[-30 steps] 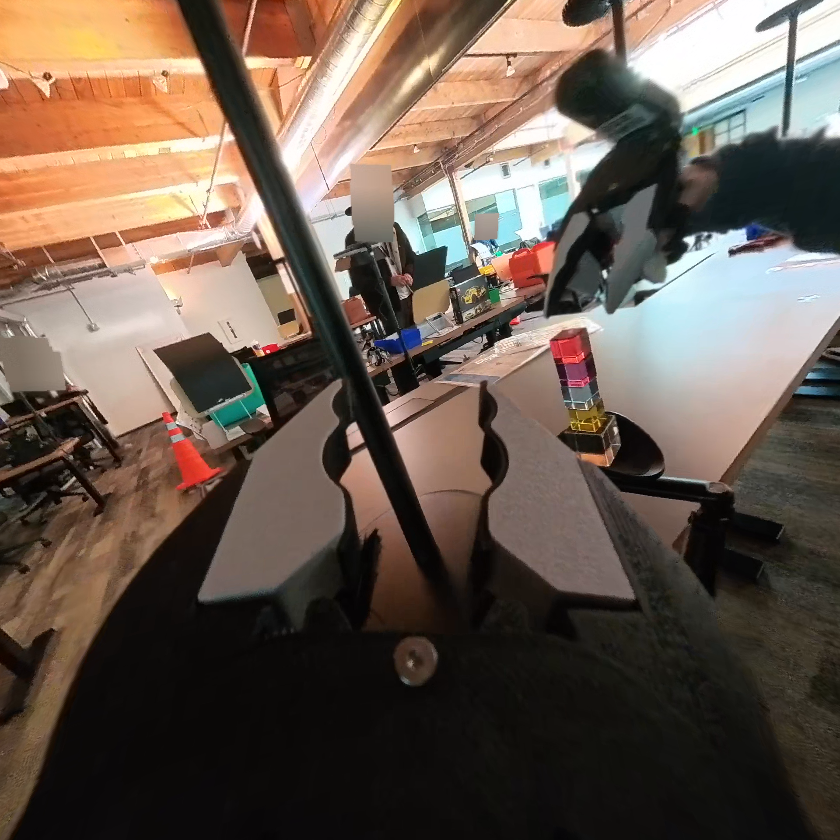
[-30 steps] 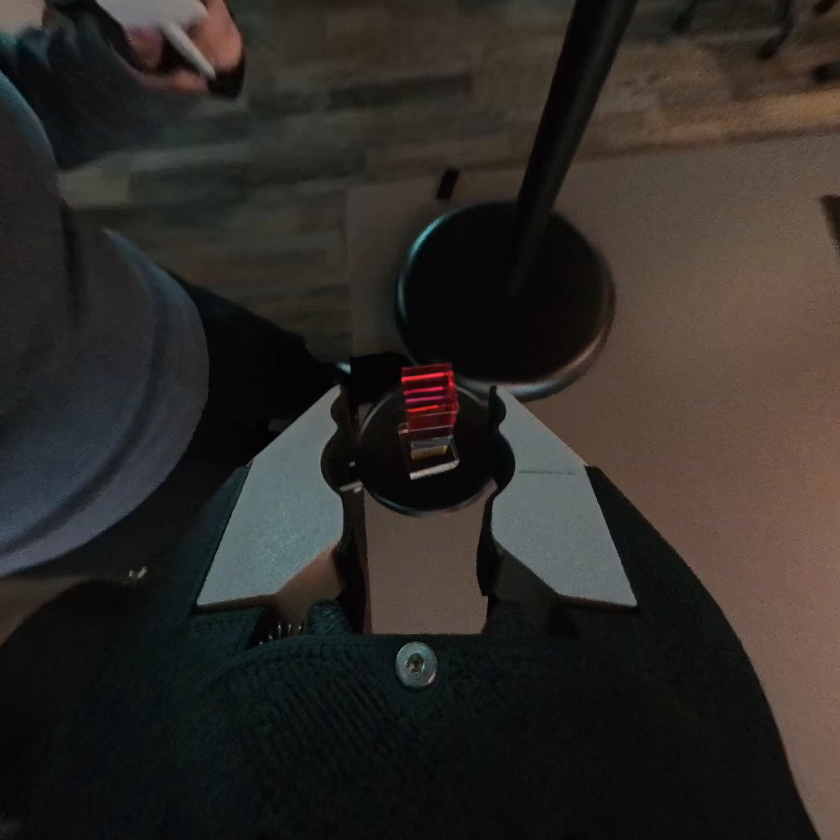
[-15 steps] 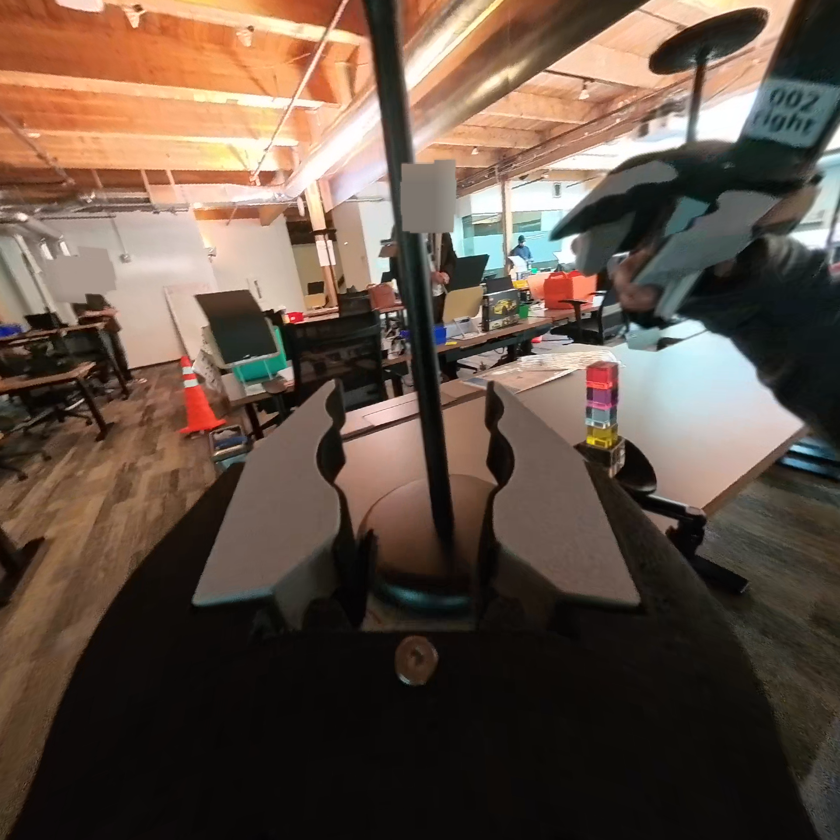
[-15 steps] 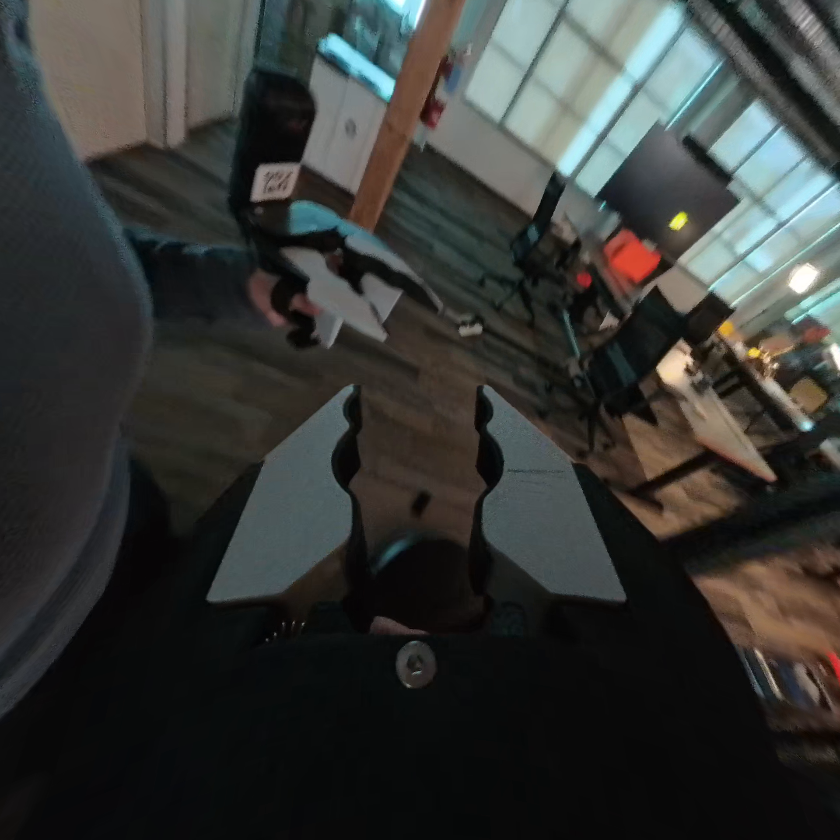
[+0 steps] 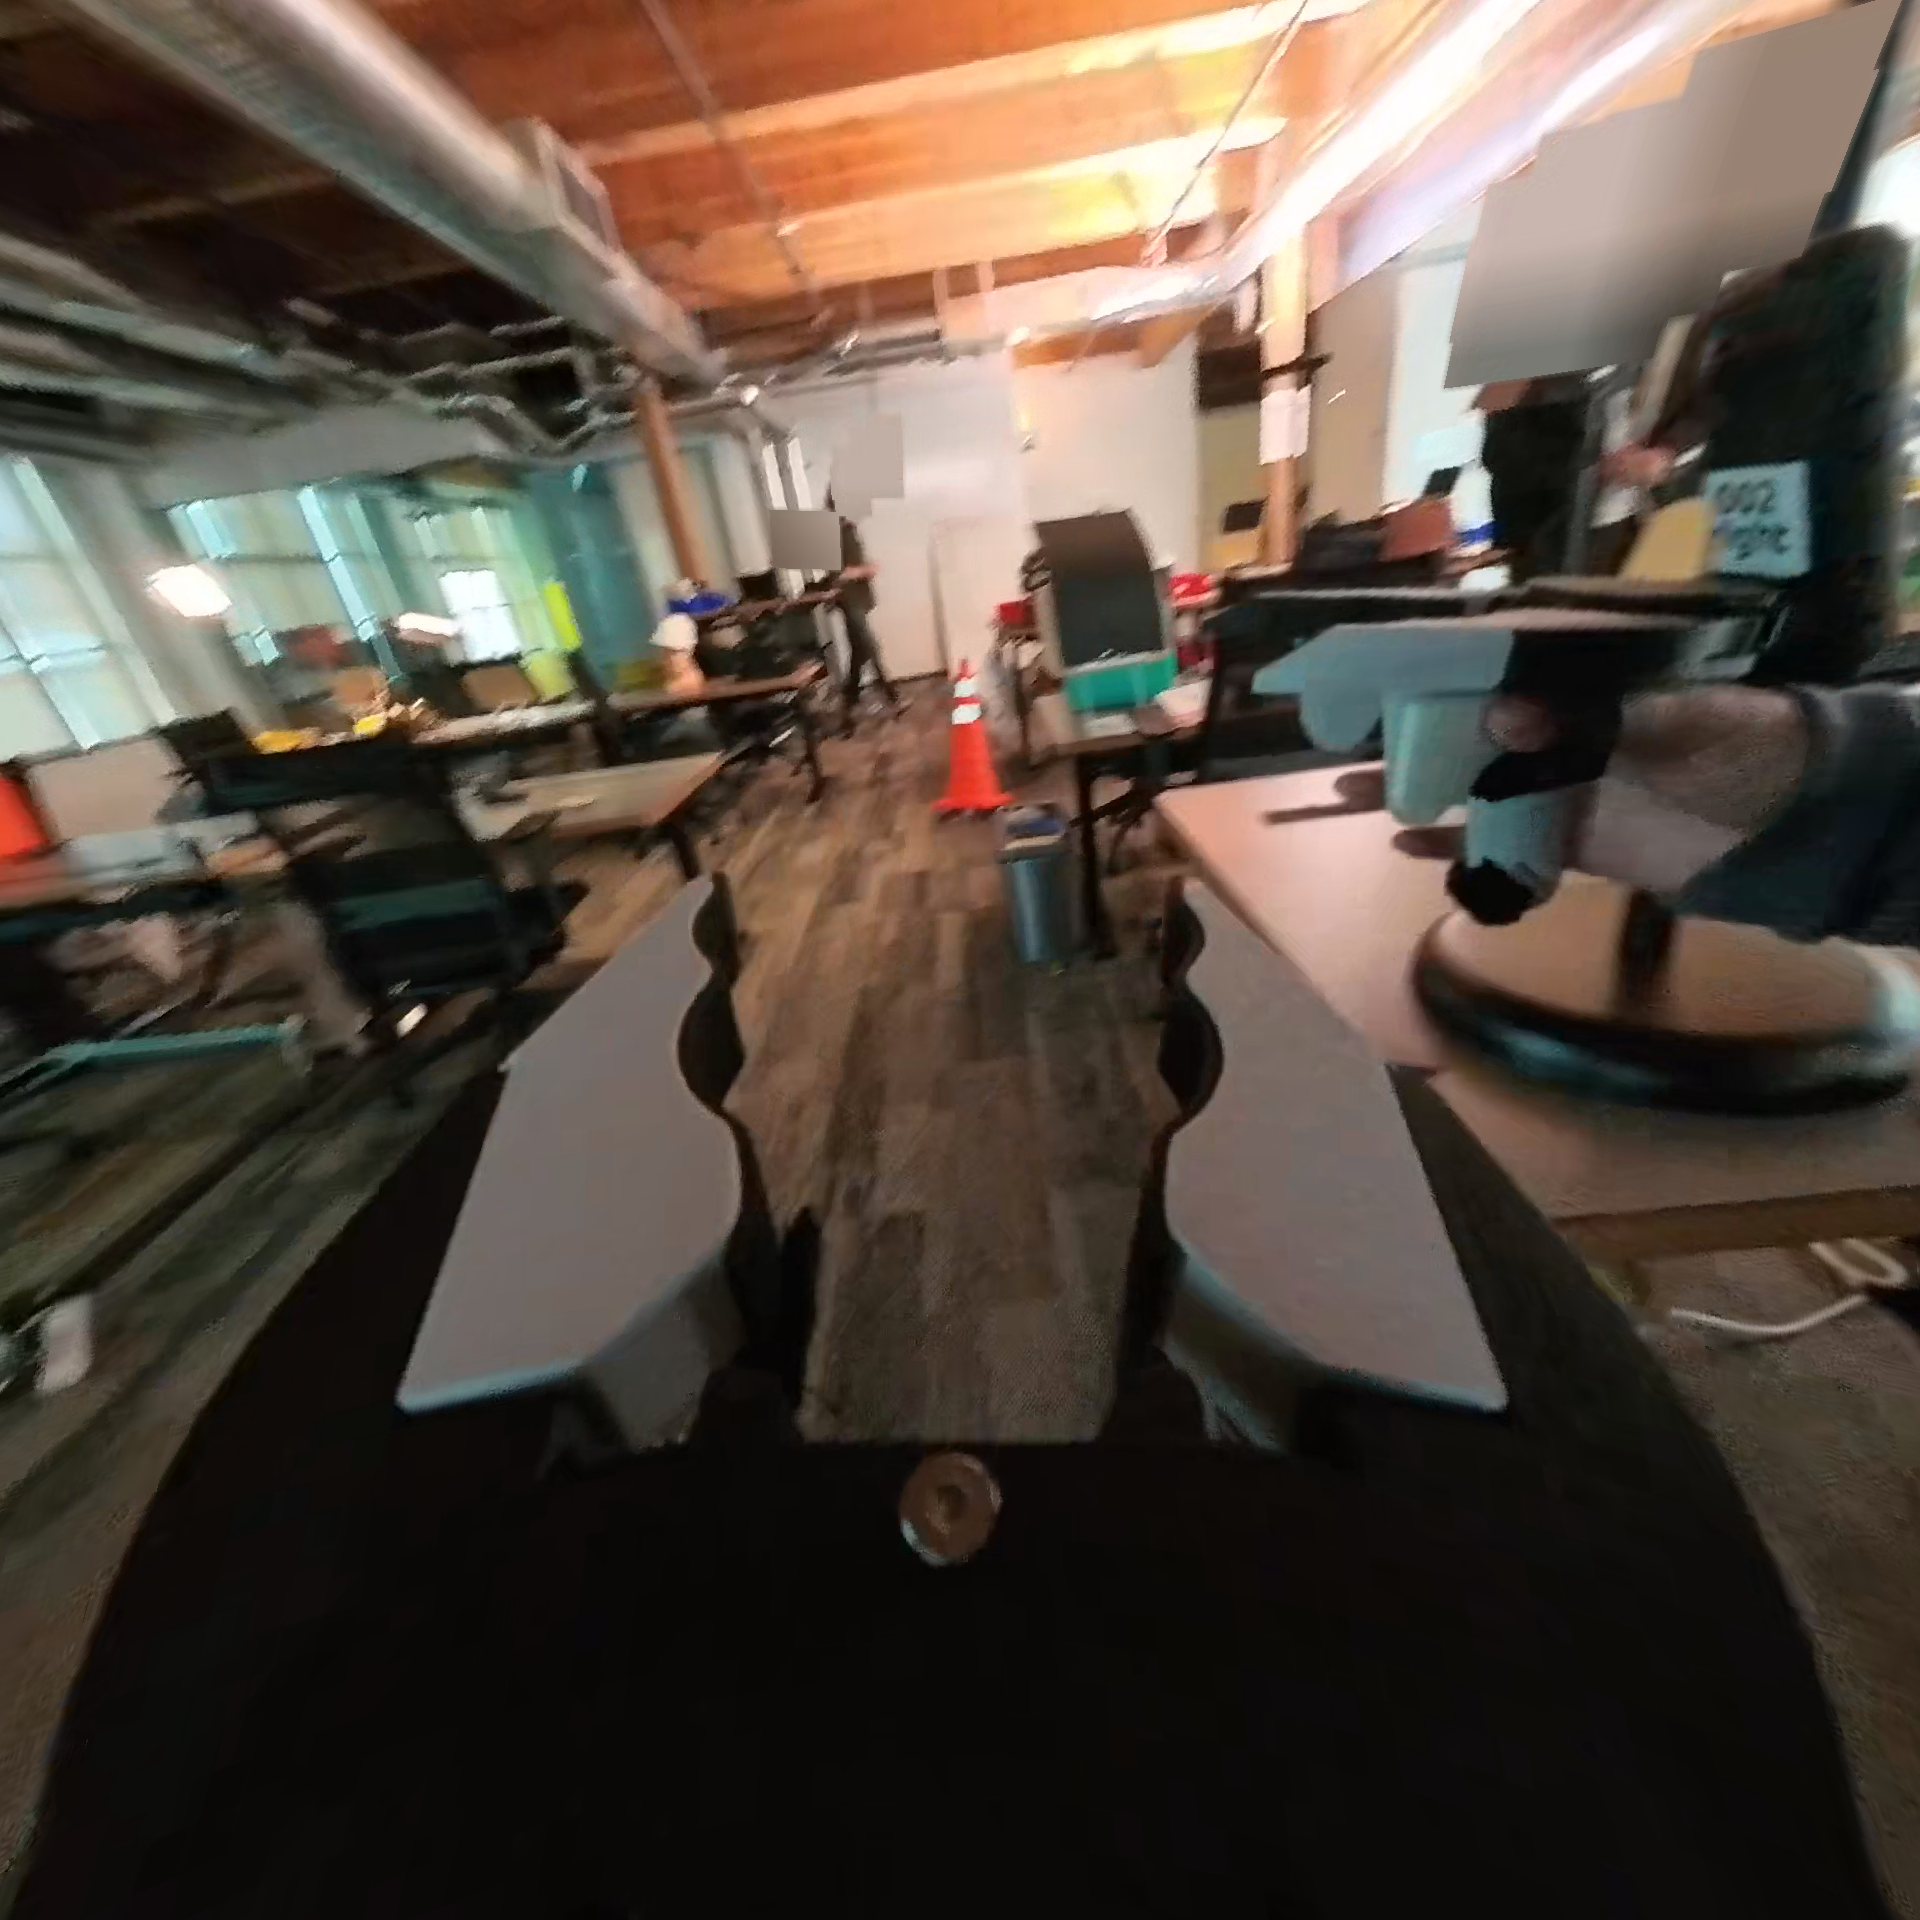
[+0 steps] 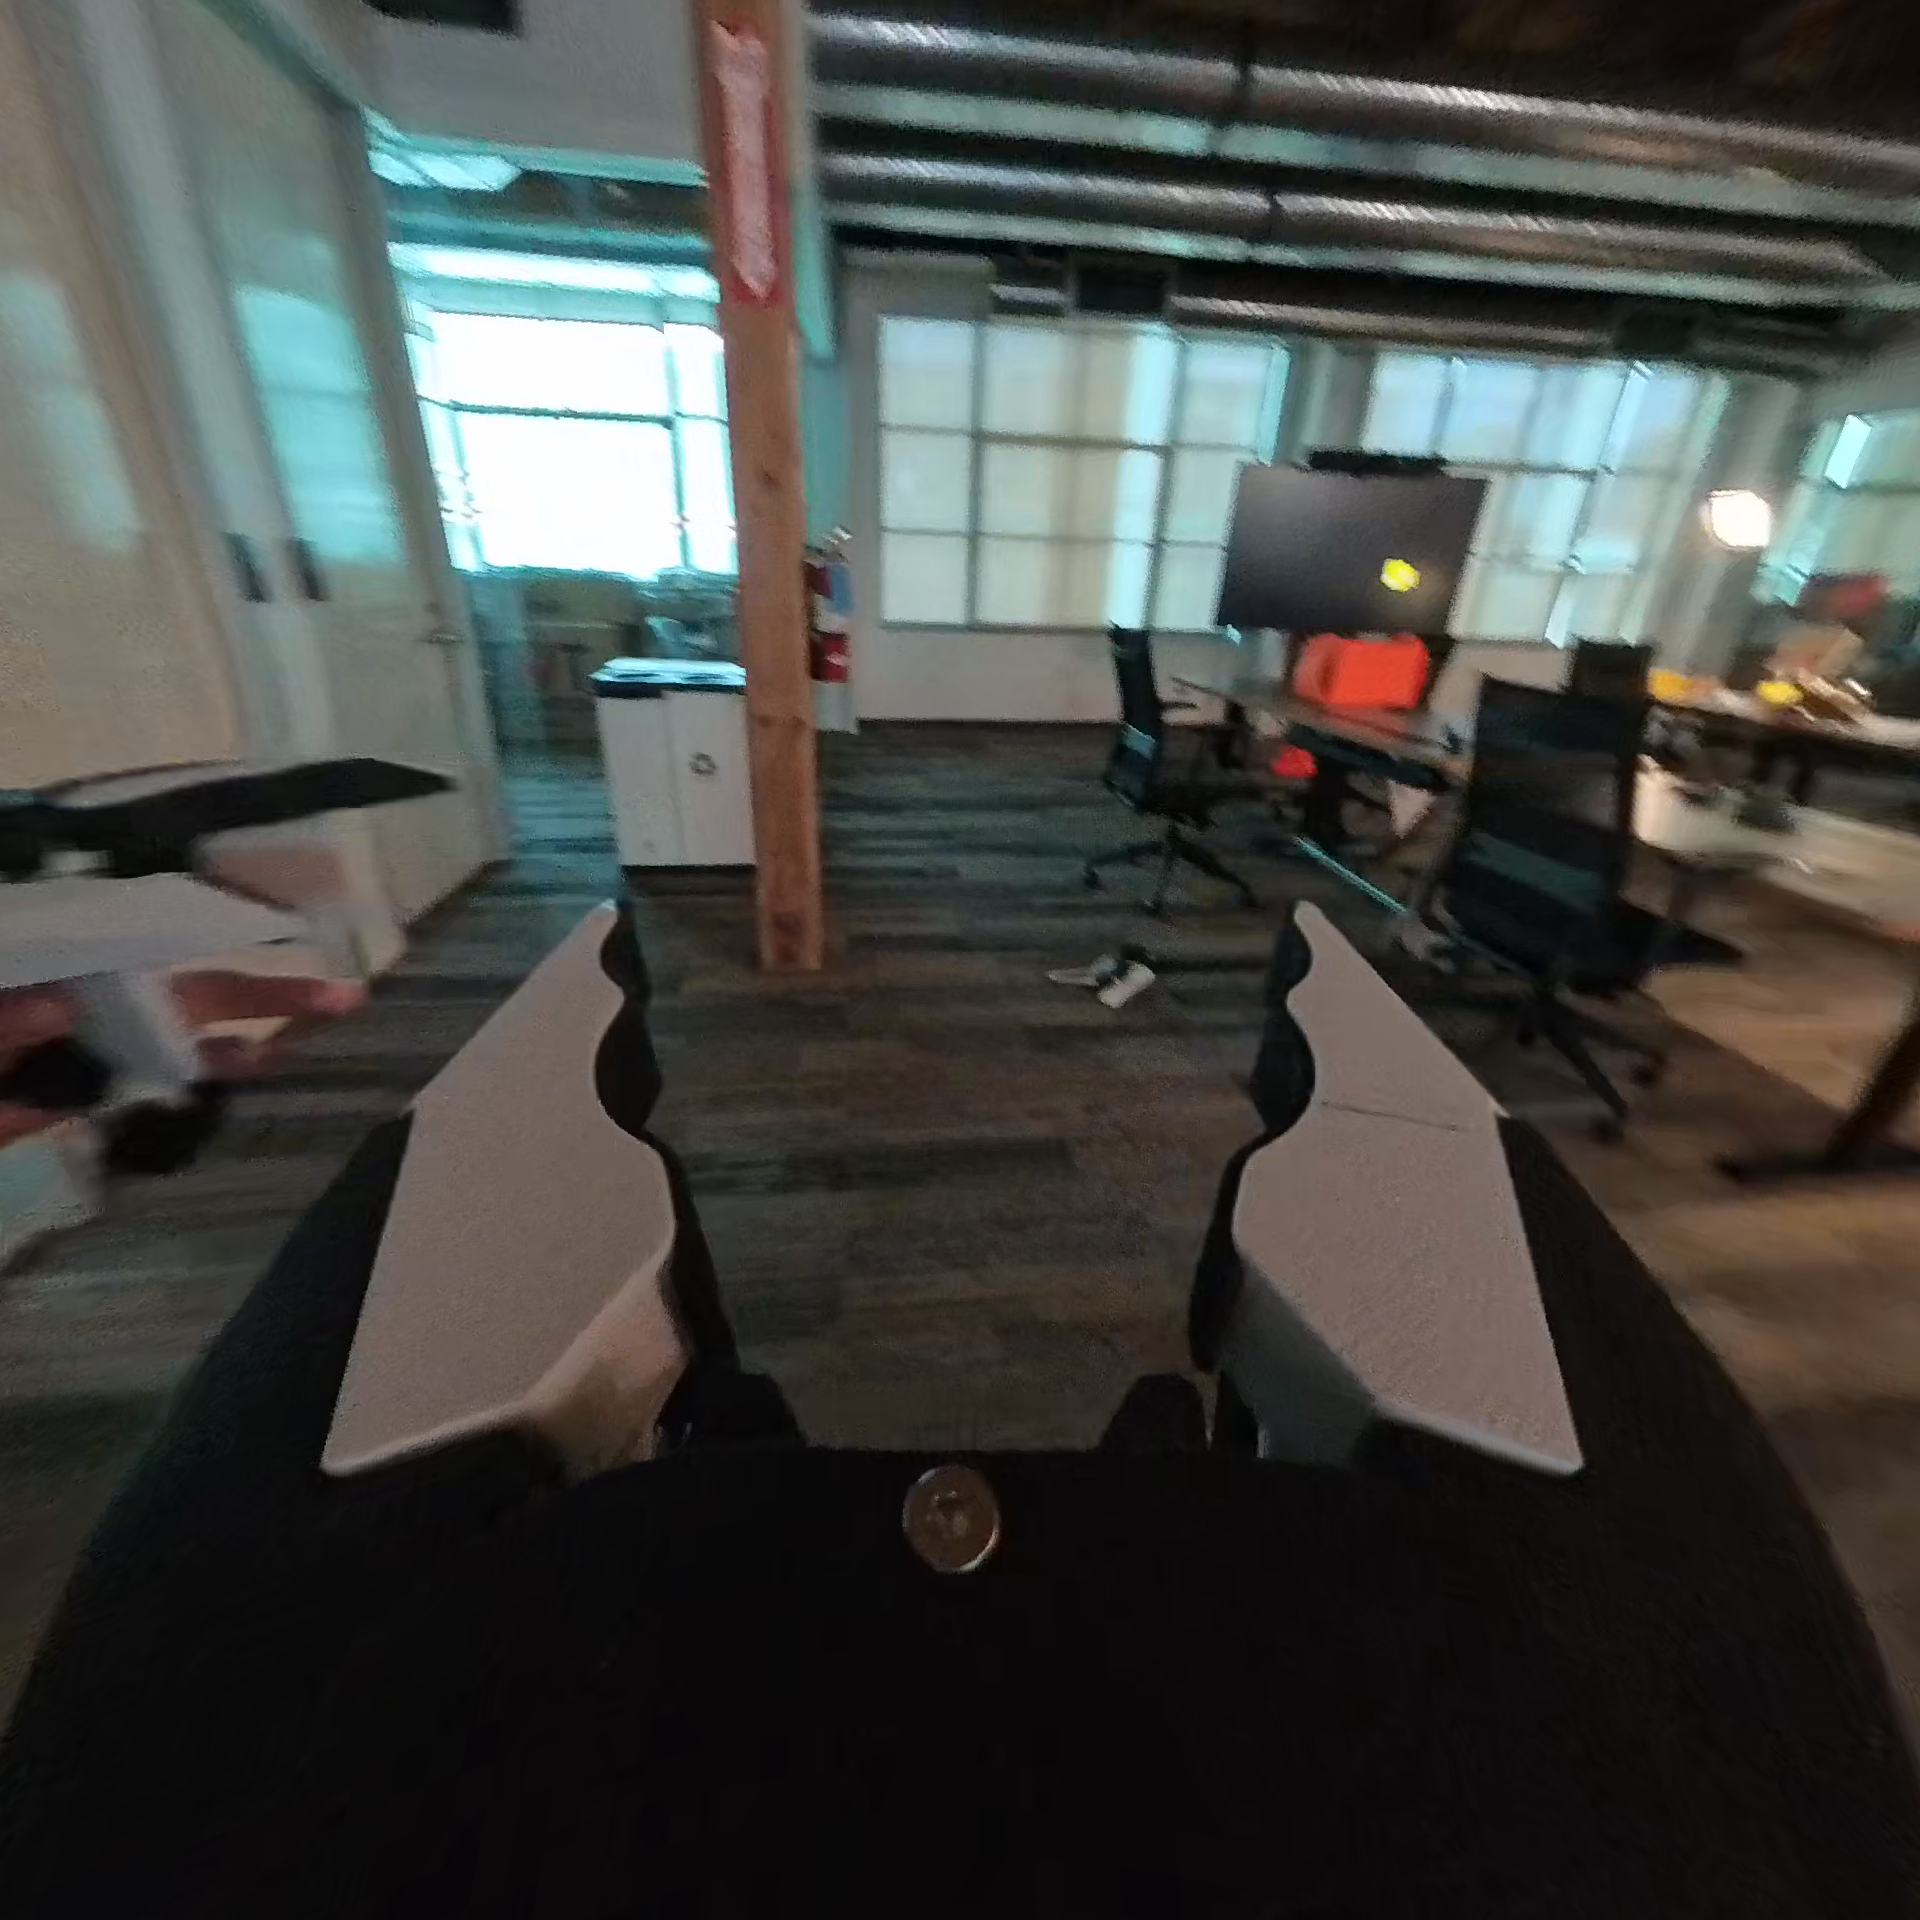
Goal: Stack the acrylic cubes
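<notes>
Ahead of the left gripper (image 5: 951,914) only bare floor (image 5: 914,1039) shows between its spread fingers, while a table (image 5: 1340,914) with a round black base (image 5: 1652,1008) on it and the other gripper above it close off the right side. The right gripper (image 6: 951,925) also faces open floor, with a wooden post (image 6: 774,623) standing farther ahead and office chairs (image 6: 1548,831) off to the right.

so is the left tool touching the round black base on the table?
Apart. Left wrist view: left tool points over open floor, jaws spread; round black base sits off to its right on the table.
</notes>
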A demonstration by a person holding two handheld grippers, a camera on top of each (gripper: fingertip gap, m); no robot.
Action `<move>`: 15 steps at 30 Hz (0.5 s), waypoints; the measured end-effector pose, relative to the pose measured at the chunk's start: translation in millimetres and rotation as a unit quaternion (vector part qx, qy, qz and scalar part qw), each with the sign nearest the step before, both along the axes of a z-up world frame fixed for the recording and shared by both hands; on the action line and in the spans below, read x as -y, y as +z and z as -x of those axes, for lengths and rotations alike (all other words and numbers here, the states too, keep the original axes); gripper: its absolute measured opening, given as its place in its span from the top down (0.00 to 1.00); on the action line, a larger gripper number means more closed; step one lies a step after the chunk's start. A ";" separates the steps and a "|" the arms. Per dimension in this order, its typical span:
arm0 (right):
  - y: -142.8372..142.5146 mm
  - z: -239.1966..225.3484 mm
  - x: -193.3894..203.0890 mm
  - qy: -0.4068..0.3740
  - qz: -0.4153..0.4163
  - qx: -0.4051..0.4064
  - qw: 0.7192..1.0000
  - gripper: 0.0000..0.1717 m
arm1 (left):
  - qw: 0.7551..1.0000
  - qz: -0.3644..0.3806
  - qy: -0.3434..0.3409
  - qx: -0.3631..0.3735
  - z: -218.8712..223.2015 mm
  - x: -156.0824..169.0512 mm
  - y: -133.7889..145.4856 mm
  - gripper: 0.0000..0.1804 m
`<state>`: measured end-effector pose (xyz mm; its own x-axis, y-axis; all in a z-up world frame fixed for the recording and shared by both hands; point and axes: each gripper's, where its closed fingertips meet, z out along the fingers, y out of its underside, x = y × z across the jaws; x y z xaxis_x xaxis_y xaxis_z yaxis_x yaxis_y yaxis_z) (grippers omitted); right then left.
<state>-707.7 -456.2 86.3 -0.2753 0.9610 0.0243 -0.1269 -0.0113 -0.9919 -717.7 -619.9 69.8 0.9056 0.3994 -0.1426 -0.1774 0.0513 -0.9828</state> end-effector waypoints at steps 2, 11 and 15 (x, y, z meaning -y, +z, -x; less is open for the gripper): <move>-11.9 40.4 -1.1 -0.038 0.006 0.029 0.999 0.31 | 0.999 0.020 0.040 0.020 39.1 31.5 -10.6 0.52; -61.1 145.9 -17.2 -0.128 -0.065 0.066 0.987 0.30 | 0.984 0.057 0.144 0.085 171.2 115.6 -44.2 0.37; -89.7 173.7 -60.7 -0.189 -0.064 0.088 0.976 0.26 | 0.975 0.084 0.177 0.105 212.5 117.2 -70.2 0.29</move>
<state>-881.3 -395.5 -3.4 0.0878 0.9869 0.1357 0.0739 0.1294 -0.9888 -930.2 -737.1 -0.4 0.7314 0.6793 -0.0602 0.0508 -0.1424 -0.9885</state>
